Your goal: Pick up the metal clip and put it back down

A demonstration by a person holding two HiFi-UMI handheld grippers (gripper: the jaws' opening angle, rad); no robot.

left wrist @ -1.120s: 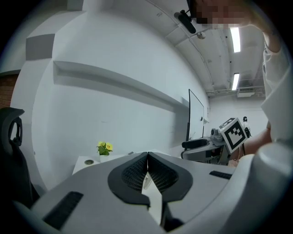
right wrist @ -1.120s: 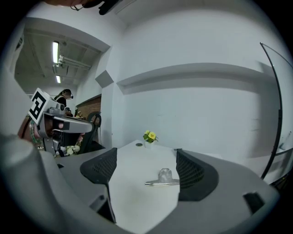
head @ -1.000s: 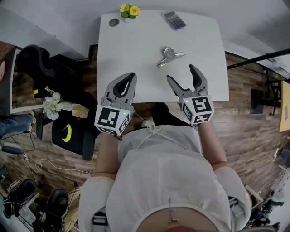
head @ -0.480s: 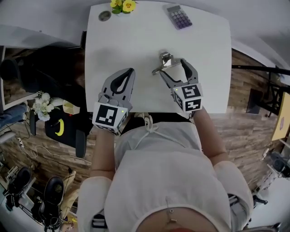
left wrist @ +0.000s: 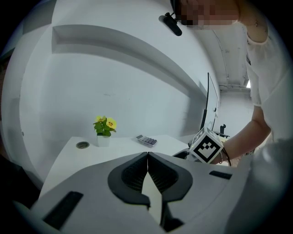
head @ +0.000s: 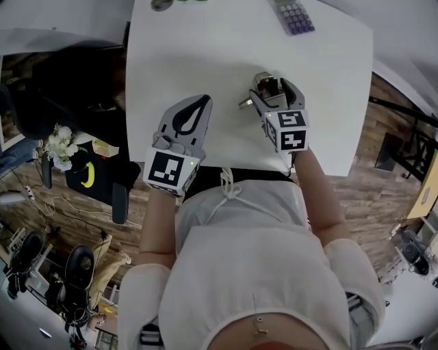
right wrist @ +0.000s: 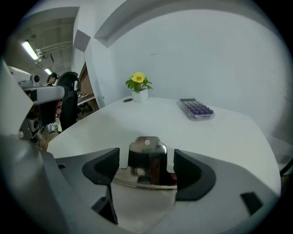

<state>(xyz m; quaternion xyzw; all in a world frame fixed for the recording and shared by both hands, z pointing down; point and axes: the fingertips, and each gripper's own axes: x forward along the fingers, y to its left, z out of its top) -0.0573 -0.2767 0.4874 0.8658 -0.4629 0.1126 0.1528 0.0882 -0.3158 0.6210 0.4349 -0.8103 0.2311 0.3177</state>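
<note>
Right gripper [head: 277, 85] fingers are closing in around the metal clip [right wrist: 147, 157] lying on the counter [head: 205, 55], not touching yet; left gripper [left wrist: 147, 154] is hovering with fingers closed, empty.

Left claw [head: 201, 102] shut; right claw [head: 275, 94] jaws closing around metal clip [right wrist: 146, 157]

I see a white counter [head: 205, 48] with a purple-keyed calculator [head: 294, 15] near its far right corner. A small pot of yellow flowers [right wrist: 139, 87] stands at the far edge, a round grommet [left wrist: 82, 145] just beside it. A black chair [right wrist: 68, 93] stands off the counter's left side, on wooden floor [head: 356, 184].
</note>
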